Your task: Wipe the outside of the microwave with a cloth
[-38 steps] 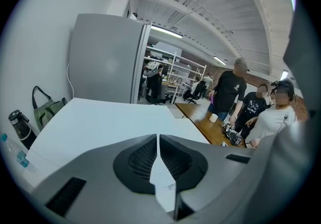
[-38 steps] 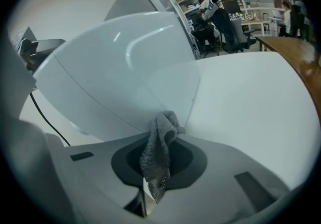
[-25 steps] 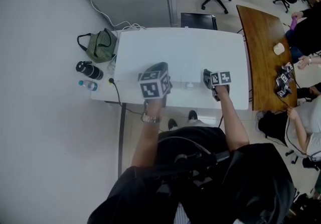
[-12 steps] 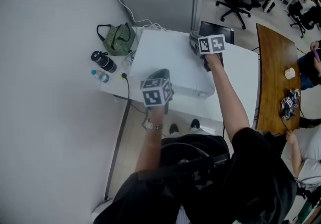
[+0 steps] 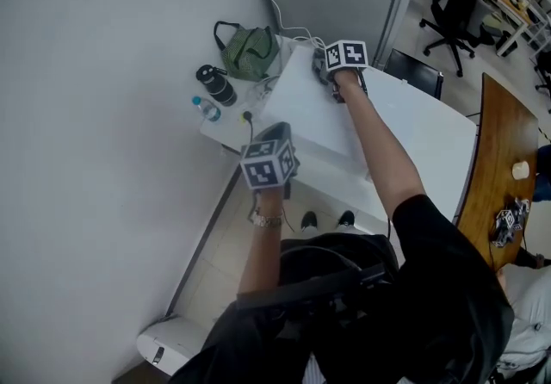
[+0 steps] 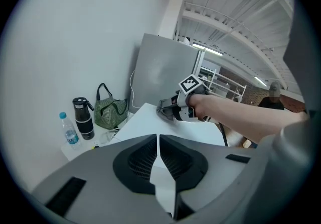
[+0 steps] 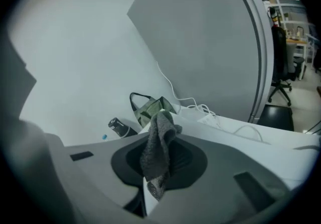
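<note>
White table (image 5: 430,128) by grey wall (image 5: 103,72); we hold right gripper (image 7: 159,170) at microwave (image 5: 306,115) far corner, jaws pinching grey cloth (image 7: 159,137); our left gripper (image 6: 158,168) jaws pressed together, empty.

Black short-sleeved top (image 5: 448,288); wristwatch (image 5: 265,219), probably metal; grey left gripper (image 6: 158,142).

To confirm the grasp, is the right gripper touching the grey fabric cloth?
Touching: the right gripper view shows the right gripper clamping the grey fabric cloth.
</note>
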`<action>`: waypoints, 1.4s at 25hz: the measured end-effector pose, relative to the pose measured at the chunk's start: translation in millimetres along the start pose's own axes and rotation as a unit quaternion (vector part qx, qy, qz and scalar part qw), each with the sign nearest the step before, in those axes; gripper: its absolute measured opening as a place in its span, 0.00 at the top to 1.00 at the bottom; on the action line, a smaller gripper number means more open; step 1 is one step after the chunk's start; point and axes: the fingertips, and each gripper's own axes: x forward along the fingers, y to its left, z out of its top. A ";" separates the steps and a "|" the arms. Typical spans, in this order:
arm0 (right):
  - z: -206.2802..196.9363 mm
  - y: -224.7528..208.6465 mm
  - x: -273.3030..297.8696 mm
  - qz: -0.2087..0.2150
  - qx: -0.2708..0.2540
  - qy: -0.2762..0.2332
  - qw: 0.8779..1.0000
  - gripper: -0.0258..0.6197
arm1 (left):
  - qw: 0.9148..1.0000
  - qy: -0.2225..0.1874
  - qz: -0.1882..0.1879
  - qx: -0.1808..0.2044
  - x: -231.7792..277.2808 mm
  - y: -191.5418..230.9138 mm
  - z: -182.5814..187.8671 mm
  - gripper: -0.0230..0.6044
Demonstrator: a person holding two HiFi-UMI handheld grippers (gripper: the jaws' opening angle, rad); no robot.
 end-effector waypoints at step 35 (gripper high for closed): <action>-69.2 58.2 -45.2 0.022 -0.052 0.034 0.998 0.91 | 0.998 0.019 -0.064 0.013 14.5 -36.6 -7.9 0.96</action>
